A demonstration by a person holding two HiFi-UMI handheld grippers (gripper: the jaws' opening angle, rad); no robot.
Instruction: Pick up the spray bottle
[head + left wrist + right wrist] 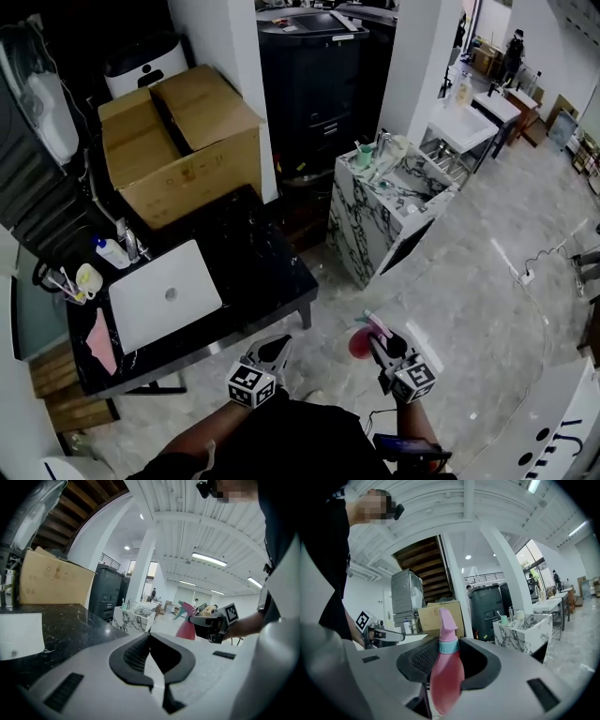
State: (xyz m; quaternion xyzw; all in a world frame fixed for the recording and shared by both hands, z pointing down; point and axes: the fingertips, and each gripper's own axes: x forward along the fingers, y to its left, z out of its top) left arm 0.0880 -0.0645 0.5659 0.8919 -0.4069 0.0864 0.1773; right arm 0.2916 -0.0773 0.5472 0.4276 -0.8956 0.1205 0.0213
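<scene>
A pink spray bottle (446, 677) with a teal collar and pink trigger head stands upright between the black pads of my right gripper (444, 645), which is shut on its body. In the head view the bottle (360, 343) hangs over the marble floor at the lower right, in the right gripper (377, 336). My left gripper (271, 347) sits to its left, near the corner of the black table, and its jaws (150, 636) meet at the tips with nothing between them. The left gripper view shows the bottle (185, 627) off to the right.
A black stone table (267, 272) at the left carries a white laptop (165, 295), a cardboard box (183, 141), a pink cloth (101, 339) and a small bottle (112, 251). A marble-patterned counter (370, 225) stands ahead, and a dark cabinet (314, 75) behind it.
</scene>
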